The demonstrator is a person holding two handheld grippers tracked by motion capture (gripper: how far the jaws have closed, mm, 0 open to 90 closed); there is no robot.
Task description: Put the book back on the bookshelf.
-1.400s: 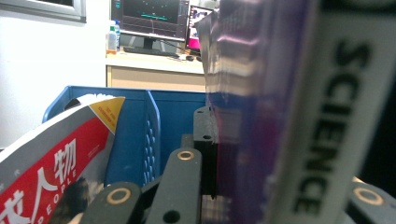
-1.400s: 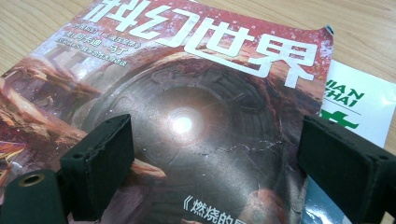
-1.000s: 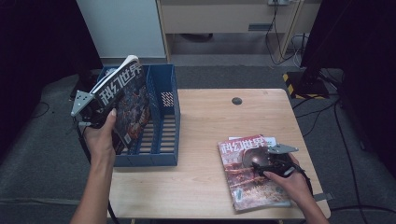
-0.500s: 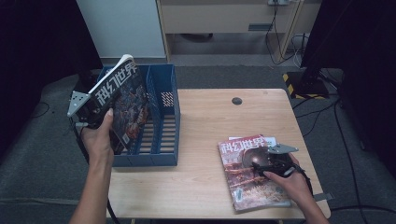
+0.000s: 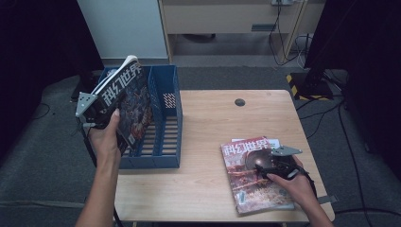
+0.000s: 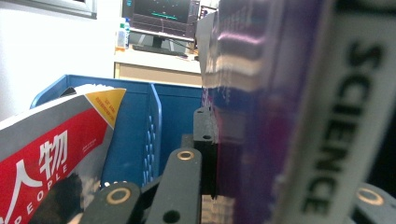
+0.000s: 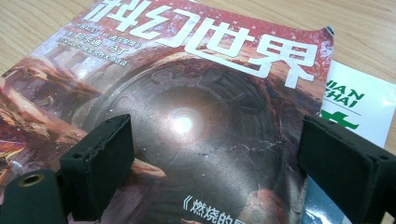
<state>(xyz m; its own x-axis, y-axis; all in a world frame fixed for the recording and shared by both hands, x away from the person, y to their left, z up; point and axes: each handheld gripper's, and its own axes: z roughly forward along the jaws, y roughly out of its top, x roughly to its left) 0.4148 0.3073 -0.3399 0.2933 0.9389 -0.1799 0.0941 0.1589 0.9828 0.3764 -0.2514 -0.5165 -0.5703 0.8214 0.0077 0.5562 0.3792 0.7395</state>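
Note:
My left gripper (image 5: 101, 113) is shut on a dark-covered magazine (image 5: 128, 101), held upright and tilted over the left side of the blue file rack (image 5: 163, 142). In the left gripper view the magazine's spine (image 6: 289, 112) is clamped between the jaws, and a red-and-white magazine (image 6: 51, 158) stands in the rack. My right gripper (image 5: 265, 165) rests open just above a red-covered magazine (image 5: 253, 182) lying flat on the table's right front. Its pads (image 7: 100, 163) straddle the cover (image 7: 187, 121) with a wide gap.
The wooden table (image 5: 213, 123) has a round cable hole (image 5: 240, 102) near its back edge. A white-and-green paper (image 7: 359, 102) lies under the red magazine. A white cabinet (image 5: 123, 28) stands behind the rack, and cables run on the floor at right.
My left gripper has shifted the dark magazine slightly left and down over the rack. The right gripper has stayed on the red magazine.

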